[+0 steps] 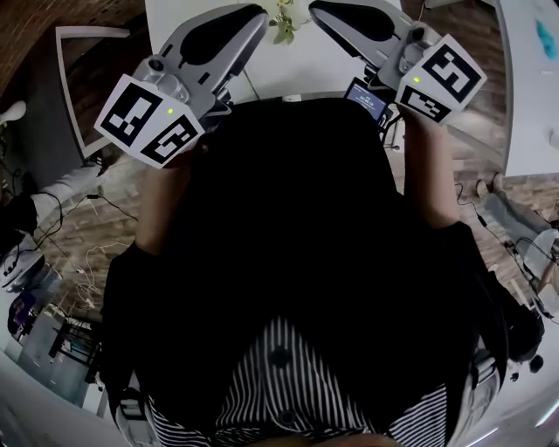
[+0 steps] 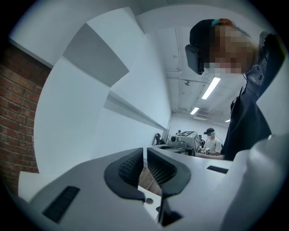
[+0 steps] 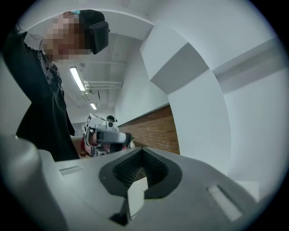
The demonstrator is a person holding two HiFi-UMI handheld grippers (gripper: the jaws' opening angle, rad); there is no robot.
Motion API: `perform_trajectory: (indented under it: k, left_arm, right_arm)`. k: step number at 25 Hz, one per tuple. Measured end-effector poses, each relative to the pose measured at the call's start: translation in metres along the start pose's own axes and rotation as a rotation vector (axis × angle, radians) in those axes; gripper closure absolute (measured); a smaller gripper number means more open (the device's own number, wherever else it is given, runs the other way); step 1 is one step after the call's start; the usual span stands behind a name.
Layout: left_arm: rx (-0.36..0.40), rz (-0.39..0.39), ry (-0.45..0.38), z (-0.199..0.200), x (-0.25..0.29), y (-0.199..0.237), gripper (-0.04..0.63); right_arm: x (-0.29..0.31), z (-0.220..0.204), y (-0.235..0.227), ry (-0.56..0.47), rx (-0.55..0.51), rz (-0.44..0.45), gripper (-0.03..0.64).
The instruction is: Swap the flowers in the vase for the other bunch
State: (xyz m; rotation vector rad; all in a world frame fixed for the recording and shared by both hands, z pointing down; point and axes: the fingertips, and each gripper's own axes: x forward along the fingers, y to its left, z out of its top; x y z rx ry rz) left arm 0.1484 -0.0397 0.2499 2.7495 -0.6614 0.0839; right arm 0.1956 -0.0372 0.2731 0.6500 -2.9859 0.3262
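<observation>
On your left claw (image 2: 145, 155) the ribbed black pads (image 2: 131, 167) stand a thin slit apart with nothing between them; your right claw (image 3: 142, 153) is pressed together, empty. Each smooth grey body bears a cube (image 1: 150, 120) of black-and-white square markers, with no words to read. The flowers (image 1: 284, 24), a pale greenish sprig, show over the white desk (image 1: 297, 70) between both tips.

Head view: white table (image 1: 297, 70) at 12 o'clock, second white surface (image 1: 533, 96) at 2. Wood-plank floor (image 1: 113, 201) at 9, loose cables (image 1: 79, 253) on it at 8. Left gripper view: brick wall (image 2: 16, 113) at 9, white wall (image 2: 81, 103) beside it, lit ceiling strip lights (image 2: 211, 88) at 1.
</observation>
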Motion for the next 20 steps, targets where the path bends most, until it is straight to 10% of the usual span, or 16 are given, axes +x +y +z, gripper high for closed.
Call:
perform_trajectory:
  k: [20]
  left_arm:
    - [-0.017,0.104,0.069,-0.050,-0.028,0.051,0.575]
  right_arm:
    - [0.058,-0.041,0.013,0.044,0.040,0.120,0.614]
